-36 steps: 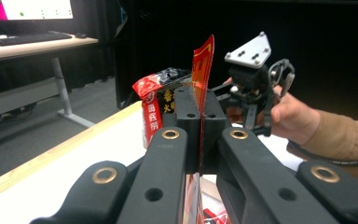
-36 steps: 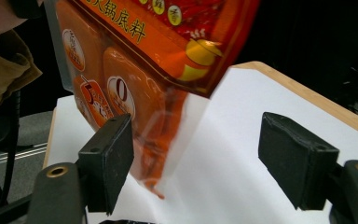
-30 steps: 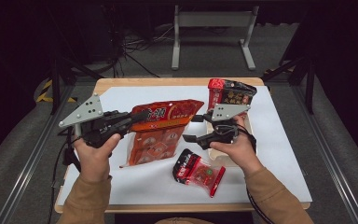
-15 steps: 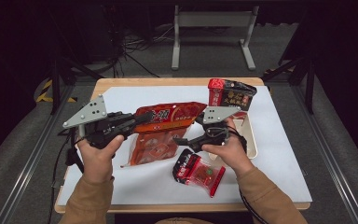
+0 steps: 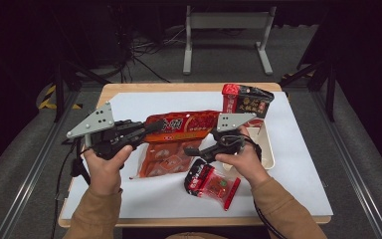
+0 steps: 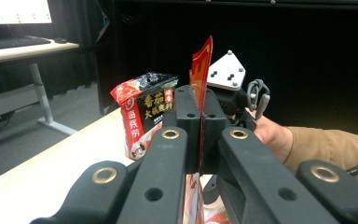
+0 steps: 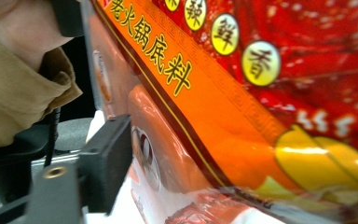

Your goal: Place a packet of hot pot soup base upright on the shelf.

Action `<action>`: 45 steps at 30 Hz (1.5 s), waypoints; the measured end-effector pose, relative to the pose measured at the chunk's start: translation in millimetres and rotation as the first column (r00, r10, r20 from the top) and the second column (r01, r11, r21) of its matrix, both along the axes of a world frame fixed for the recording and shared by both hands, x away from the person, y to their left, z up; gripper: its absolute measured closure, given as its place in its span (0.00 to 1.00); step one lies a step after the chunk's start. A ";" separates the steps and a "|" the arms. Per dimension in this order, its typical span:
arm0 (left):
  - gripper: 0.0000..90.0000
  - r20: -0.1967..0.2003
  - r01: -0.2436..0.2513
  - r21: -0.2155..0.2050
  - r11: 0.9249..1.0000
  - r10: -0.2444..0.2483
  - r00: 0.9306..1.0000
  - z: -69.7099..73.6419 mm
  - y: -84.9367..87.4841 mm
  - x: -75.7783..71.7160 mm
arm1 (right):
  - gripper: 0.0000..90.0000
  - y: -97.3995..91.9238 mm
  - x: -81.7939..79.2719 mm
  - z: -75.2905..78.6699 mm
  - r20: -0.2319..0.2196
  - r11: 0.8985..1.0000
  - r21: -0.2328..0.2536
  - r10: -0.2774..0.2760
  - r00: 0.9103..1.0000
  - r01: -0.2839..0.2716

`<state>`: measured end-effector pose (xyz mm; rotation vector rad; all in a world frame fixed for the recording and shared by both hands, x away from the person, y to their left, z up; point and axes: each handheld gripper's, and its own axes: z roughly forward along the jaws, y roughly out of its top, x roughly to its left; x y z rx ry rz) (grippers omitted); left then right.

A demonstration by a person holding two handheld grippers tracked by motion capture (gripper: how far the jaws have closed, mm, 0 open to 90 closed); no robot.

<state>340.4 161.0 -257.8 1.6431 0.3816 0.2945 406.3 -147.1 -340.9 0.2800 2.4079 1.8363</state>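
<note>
Above the table, your left gripper [image 5: 151,128] clamps the large orange-red pouch [image 5: 181,126]; your right gripper [image 5: 191,151], jaws just narrowing yet unclosed, partly hides beneath it.

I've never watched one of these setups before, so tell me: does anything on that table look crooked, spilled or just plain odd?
Nothing is spilled or torn. The one oddity: the big red-orange plastic food pouch is not lying flat; the left gripper pinches its edge shut and holds it up, slanting, over the white table sheet. The small red transparent packet lies askew near the front.

Your left gripper [image 5: 151,128] clamps the large orange-red plastic pouch [image 5: 179,134]; your right gripper [image 5: 191,151] reaches beneath it.
</note>
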 end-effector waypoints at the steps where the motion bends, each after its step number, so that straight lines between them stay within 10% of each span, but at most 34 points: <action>1: 1.00 0.000 -0.003 0.000 1.000 0.003 1.000 0.0 0.8 0.2 | 0.37 -0.4 -0.4 0.2 -0.005 1.000 0.002 0.008 1.000 -0.008; 11: 1.00 -0.010 -0.022 -0.027 0.999 0.022 1.000 -1.5 7.8 2.0 | 0.77 -4.4 -8.6 11.2 0.025 0.994 -0.013 0.111 0.994 -0.111; 23: 0.98 -0.013 -0.023 -0.034 0.999 0.023 1.000 -2.4 10.3 4.4 | 0.78 -11.0 -13.1 28.4 0.007 0.992 -0.057 0.111 0.994 -0.111; 45: 0.56 -0.035 -0.078 0.039 0.996 0.080 0.996 -6.0 8.5 5.8 | 0.78 -41.5 -17.6 75.2 -0.005 0.988 -0.157 0.004 1.000 -0.005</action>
